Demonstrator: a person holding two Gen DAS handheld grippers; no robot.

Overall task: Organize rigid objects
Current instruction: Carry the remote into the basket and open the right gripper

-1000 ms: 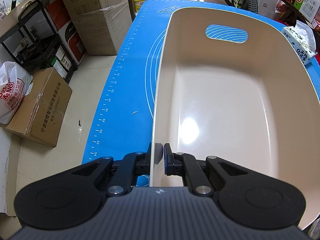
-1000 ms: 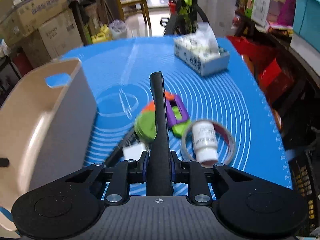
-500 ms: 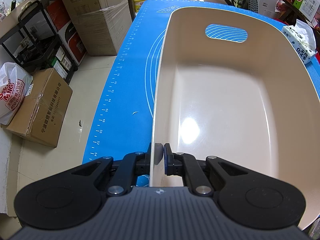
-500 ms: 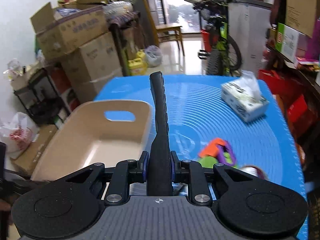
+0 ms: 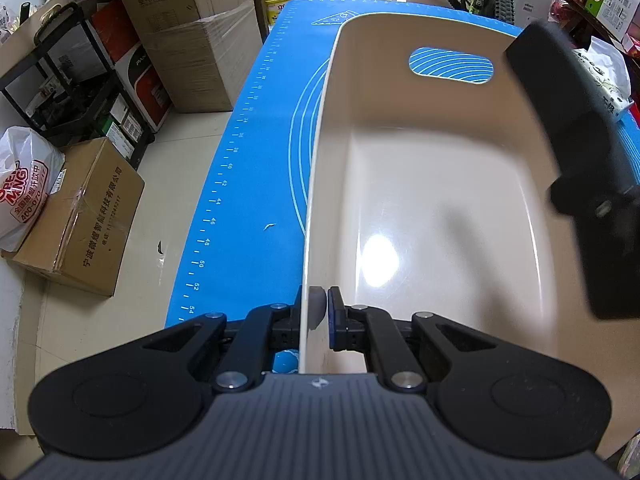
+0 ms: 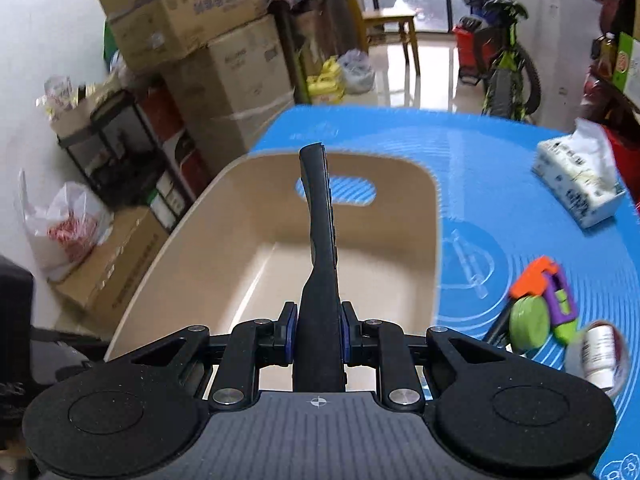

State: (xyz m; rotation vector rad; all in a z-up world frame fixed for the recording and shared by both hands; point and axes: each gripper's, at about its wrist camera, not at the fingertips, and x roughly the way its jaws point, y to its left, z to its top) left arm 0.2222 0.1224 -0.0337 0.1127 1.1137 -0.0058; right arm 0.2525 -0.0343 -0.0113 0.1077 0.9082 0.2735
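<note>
- Right wrist view showed a black remote control (image 6: 320, 240) clamped edge-on between the jaws of the right gripper (image 6: 319, 338), its long body pointing away from the camera.
- The remote hung above the open top of a beige plastic bin (image 6: 208, 248), clear of the bin's floor, which held nothing.
- From the left wrist view the same remote (image 5: 560, 112) appeared blurred at the right, over the bin's right side.
- The left gripper (image 5: 319, 312) had its jaws pinched narrow on the near wall of the bin (image 5: 420, 184), one pad outside the rim and one inside.
- The bin stood on a blue mat (image 6: 500, 160) covering the desk, its oval handle cutout in the far wall showing the mat's white rings.
- To the right of the bin on the mat lay a cluster of loose things: an orange, purple and green toy (image 6: 548, 296), a round green disc (image 6: 528, 326) touching it, and a white bottle (image 6: 598, 354) lying inside a ring of tape, blurred.
- Farther back on the mat sat a tissue pack (image 6: 576, 180), well apart from the cluster.
- Beyond the desk's left edge stood stacked cardboard boxes (image 5: 192, 32), a black rack (image 5: 68, 92) and a white plastic bag (image 5: 24, 184) on the floor.
</note>
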